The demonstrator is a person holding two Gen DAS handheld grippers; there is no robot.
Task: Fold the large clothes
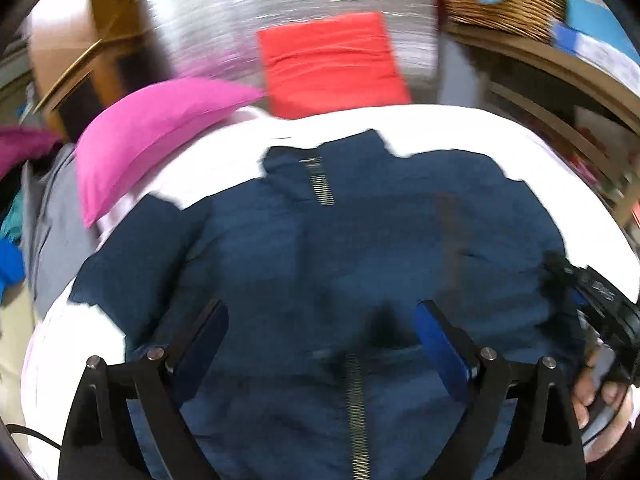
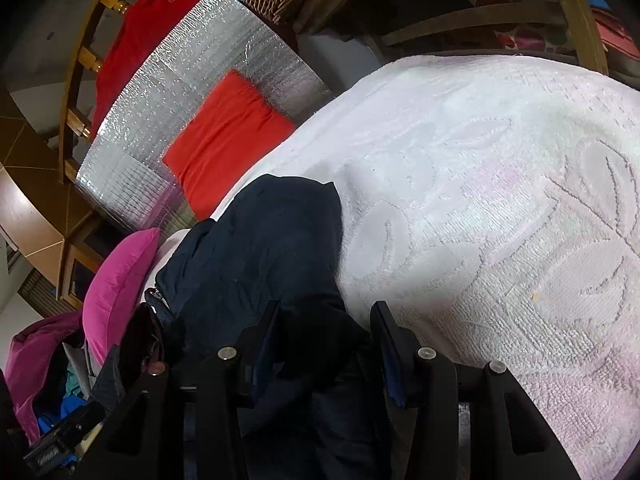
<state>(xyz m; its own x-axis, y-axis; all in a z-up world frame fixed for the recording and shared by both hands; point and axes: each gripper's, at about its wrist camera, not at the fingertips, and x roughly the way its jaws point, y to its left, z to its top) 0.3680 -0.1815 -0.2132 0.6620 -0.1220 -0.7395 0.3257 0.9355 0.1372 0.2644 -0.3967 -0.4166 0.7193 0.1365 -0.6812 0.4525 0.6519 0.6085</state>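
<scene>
White towel with a leaf pattern [image 2: 500, 184] spread over the bench. On it, lying mostly flat, zip up: dark blue zip-up jacket [image 1: 340, 248]. Folding just started; sleeves and body not yet folded in. Left tongs [image 1: 320, 340] spread wide above the zip, holding nothing. Right tongs [image 2: 324, 344] partly shut, pinching the jacket's dark edge. Close by: bright pink cushion [image 1: 152, 136], folded red cloth [image 1: 332, 64] on silver foil mat [image 1: 240, 20], woven basket [image 1: 500, 4]. Nothing in the way.
</scene>
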